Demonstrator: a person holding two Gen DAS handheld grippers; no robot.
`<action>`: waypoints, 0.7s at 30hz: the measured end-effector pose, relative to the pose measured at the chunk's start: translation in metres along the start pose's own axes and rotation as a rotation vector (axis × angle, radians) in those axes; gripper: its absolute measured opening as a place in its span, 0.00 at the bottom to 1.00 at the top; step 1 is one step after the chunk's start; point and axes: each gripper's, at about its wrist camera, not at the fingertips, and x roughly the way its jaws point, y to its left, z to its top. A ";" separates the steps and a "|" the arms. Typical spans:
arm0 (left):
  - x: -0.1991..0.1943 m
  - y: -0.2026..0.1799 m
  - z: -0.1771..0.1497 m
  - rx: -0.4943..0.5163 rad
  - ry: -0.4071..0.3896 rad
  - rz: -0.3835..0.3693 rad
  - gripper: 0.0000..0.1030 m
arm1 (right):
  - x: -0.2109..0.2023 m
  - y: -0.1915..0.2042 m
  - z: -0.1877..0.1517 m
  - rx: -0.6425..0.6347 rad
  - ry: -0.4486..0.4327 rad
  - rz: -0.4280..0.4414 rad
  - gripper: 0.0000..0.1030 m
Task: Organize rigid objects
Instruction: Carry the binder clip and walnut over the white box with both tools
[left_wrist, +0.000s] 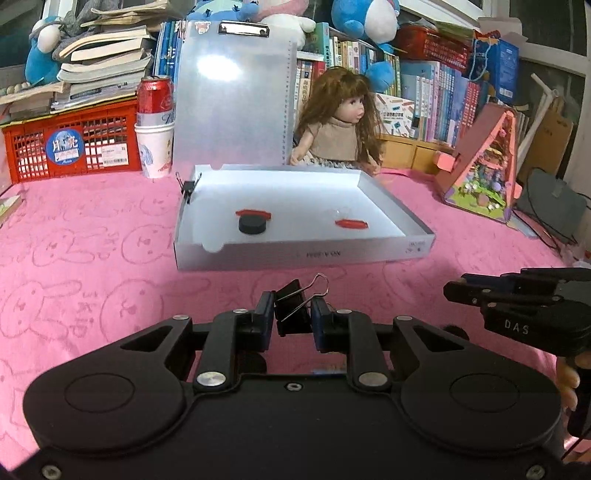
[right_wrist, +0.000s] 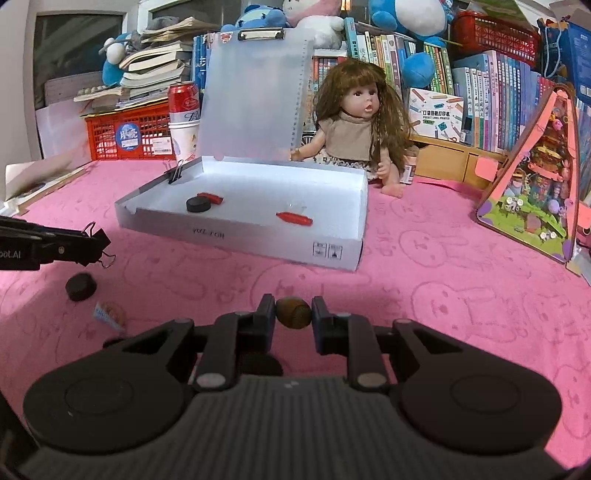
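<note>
My left gripper (left_wrist: 292, 314) is shut on a black binder clip (left_wrist: 291, 308) and holds it above the pink cloth, in front of the open white box (left_wrist: 306, 251). My right gripper (right_wrist: 293, 312) is shut on a small brown oval object (right_wrist: 293, 313). The box (right_wrist: 258, 240) holds a black disc (left_wrist: 252, 223), two red pieces (left_wrist: 351, 223) and has a binder clip (left_wrist: 187, 187) on its left wall. In the right wrist view the left gripper (right_wrist: 94, 243) shows at the left with its clip.
A loose black disc (right_wrist: 81, 286) and a small wrapped item (right_wrist: 109, 314) lie on the cloth at the left. A doll (right_wrist: 358, 125), a red crate (left_wrist: 74, 144), a can on a cup (left_wrist: 155, 125), a pink toy house (right_wrist: 535, 192) and books stand behind.
</note>
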 end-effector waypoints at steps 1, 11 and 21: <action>0.003 0.001 0.003 -0.002 0.000 0.001 0.19 | 0.003 -0.001 0.004 0.012 0.002 0.003 0.24; 0.035 0.016 0.048 -0.047 -0.007 0.018 0.19 | 0.039 -0.009 0.042 0.087 0.017 0.038 0.24; 0.080 0.019 0.075 -0.059 0.022 0.051 0.19 | 0.073 -0.014 0.071 0.146 0.038 0.050 0.24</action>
